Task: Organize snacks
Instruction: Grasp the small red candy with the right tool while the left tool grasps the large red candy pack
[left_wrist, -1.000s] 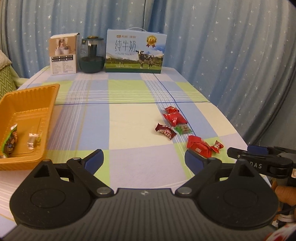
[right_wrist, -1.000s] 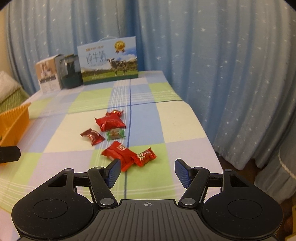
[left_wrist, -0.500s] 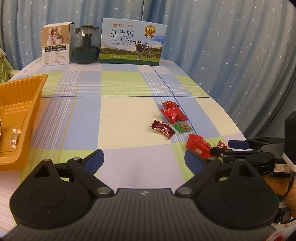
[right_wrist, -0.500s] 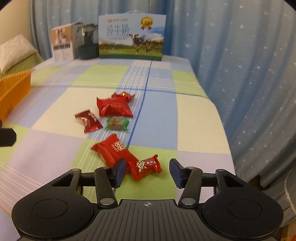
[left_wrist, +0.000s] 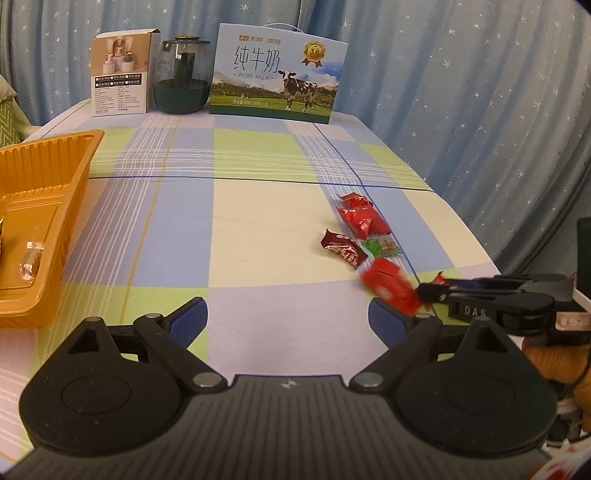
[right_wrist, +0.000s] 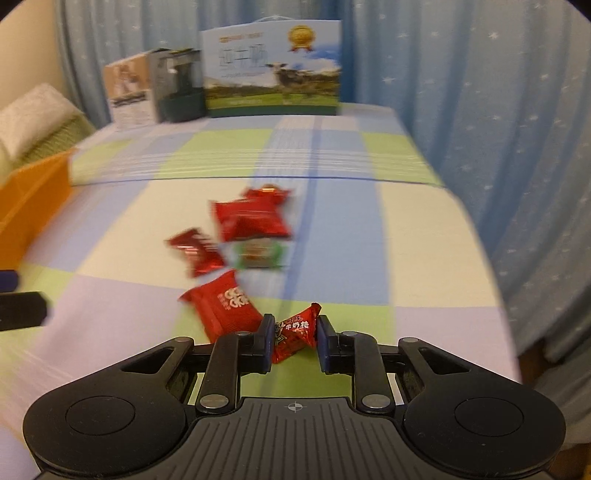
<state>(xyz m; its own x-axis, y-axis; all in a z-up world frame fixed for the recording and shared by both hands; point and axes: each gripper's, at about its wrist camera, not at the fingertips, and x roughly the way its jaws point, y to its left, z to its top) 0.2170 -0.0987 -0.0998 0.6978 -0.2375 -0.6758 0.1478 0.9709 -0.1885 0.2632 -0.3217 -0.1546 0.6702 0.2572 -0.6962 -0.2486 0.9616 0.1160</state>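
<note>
Several wrapped snacks lie on the checked tablecloth at the right. My right gripper (right_wrist: 294, 338) is shut on a small red candy (right_wrist: 295, 330); it also shows in the left wrist view (left_wrist: 430, 291). Just left of it lies a red snack pack (right_wrist: 225, 306), also in the left wrist view (left_wrist: 389, 282). Beyond are a dark red candy (right_wrist: 195, 251), a green candy (right_wrist: 260, 254) and a larger red pack (right_wrist: 249, 219). My left gripper (left_wrist: 288, 314) is open and empty above the table's near part. The orange tray (left_wrist: 55, 206) at the left holds a clear-wrapped candy (left_wrist: 29, 258).
At the table's far edge stand a white carton (left_wrist: 122, 74), a dark glass jar (left_wrist: 183, 74) and a milk box (left_wrist: 277, 74). Blue star curtains hang behind and at the right. The table's right edge runs close to the snacks. A cushion (right_wrist: 33, 118) lies far left.
My right gripper moved forward and closed on the small red candy. The red pack beside it shifted slightly. The left gripper stayed open and turned a little to the right.
</note>
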